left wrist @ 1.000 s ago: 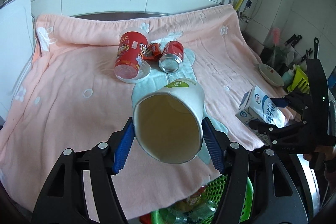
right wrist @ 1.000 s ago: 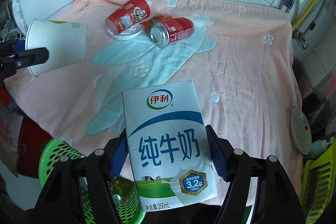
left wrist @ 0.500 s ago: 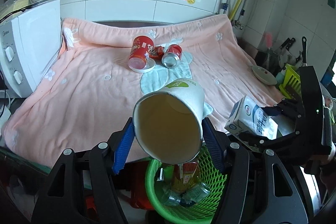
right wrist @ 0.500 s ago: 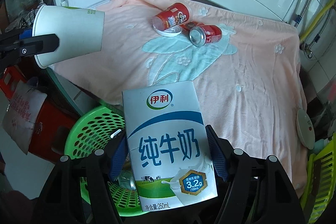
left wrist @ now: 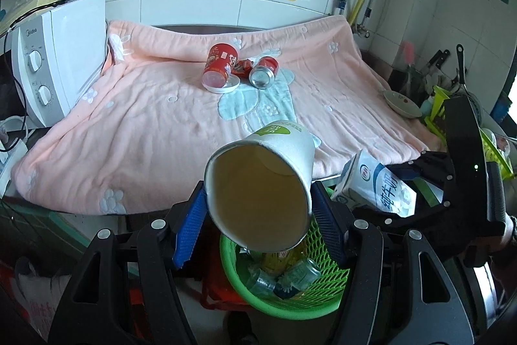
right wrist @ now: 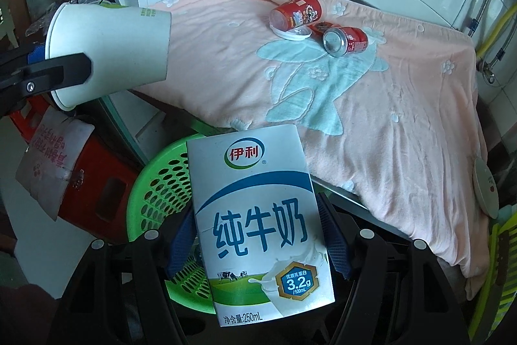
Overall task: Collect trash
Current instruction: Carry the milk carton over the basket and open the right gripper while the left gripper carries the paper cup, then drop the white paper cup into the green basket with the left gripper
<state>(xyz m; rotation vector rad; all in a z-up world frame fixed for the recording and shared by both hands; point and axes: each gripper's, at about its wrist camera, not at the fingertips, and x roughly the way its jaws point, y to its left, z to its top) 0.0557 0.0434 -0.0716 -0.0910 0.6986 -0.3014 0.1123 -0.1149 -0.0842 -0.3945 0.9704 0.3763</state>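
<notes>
- Viewing through the left wrist camera: one white paper cup [left wrist: 278,157] is clamped at its rim between the two blue pads of the left gripper [left wrist: 258,222]; the jaws are closed against its sides.
- Cup condition: lying tilted with the open mouth toward the camera, beige inside, a green logo on the outer wall. It hangs over one green mesh basket [left wrist: 326,283] below the counter edge.
- Basket contents: at least two clear plastic bottles, partly hidden by the cup.
- Count on the pink blanket [left wrist: 135,131]: one red snack cup [left wrist: 219,65] on its side on a white lid, one red can [left wrist: 265,71] on its side, one red wrapper [left wrist: 243,67] between them.
- One white microwave [left wrist: 55,60] stands at the left end of the blanket.
- Right gripper [left wrist: 404,193], seen from the side, holds one milk carton [left wrist: 378,186] above the basket's right rim.
- Viewing through the right wrist camera: the right gripper [right wrist: 258,241] has its jaws closed on the milk carton [right wrist: 258,215], one blue pad on each side.
- Carton condition: white with blue characters, a red and green logo and a "3.2g" badge, undented on its visible face.
- Position: carton in front of the green mesh basket [right wrist: 158,183]; paper cup [right wrist: 110,50] held at far left, near the blanket's edge.
</notes>
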